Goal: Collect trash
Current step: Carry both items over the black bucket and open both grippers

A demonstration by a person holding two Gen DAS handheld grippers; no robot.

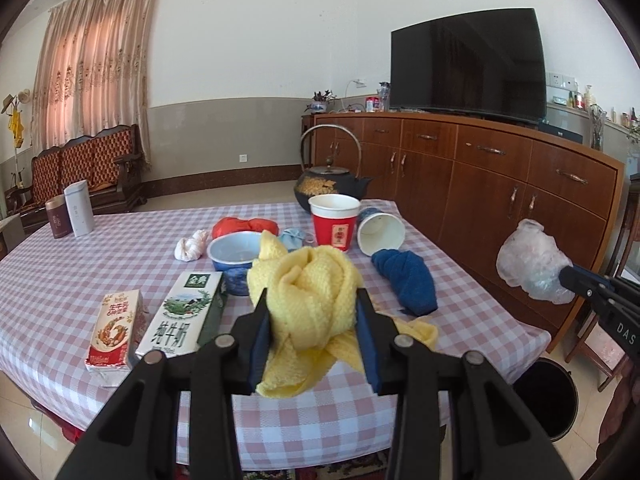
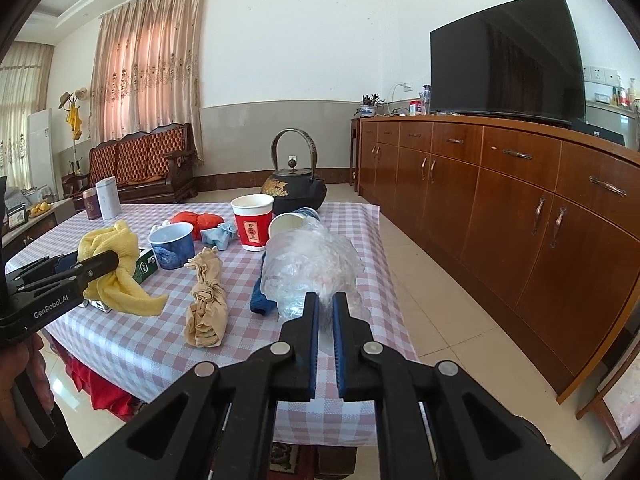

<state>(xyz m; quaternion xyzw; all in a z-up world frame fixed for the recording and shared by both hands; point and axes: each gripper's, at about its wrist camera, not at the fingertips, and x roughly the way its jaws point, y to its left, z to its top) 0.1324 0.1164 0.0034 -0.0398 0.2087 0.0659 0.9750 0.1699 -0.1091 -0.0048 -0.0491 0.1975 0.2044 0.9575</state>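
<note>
The yellow cloth point(image 1: 310, 300) is clamped between the fingers of the left gripper point(image 1: 316, 300), lifted over the near part of the tabletop point(image 1: 60, 280), its loose ends drooping toward the checked cover. The right gripper point(image 2: 325, 300) has its fingers drawn narrow on a pinch of the clear plastic bag point(image 2: 312, 268); in the left view that bag point(image 1: 528, 260) hangs past the tabletop's right edge, over open floor in front of the wooden cabinet point(image 1: 500, 184). A dark bin point(image 1: 548, 396) stands on the floor below, by the tabletop's near right corner, though only part of its rim shows.

On the tabletop, two milk cartons point(image 1: 152, 320) lie side by side near the front left edge. A blue bowl point(image 1: 236, 252) sits just behind the yellow cloth, with a blue cloth point(image 1: 408, 284) to its right, close to the right edge. A tan knotted cloth point(image 2: 206, 300) lies toward the front edge. Further back stand a red paper cup point(image 1: 334, 220) and a tipped white cup point(image 1: 378, 230), with a red bundle point(image 1: 244, 226), a small white bundle point(image 1: 192, 246) and a pale blue bundle point(image 1: 294, 238) around them. A black kettle point(image 1: 332, 184) sits at the far edge, two canisters point(image 1: 74, 212) at the far left corner. A wide strip of tiled floor point(image 2: 460, 320) runs between tabletop and cabinet.
</note>
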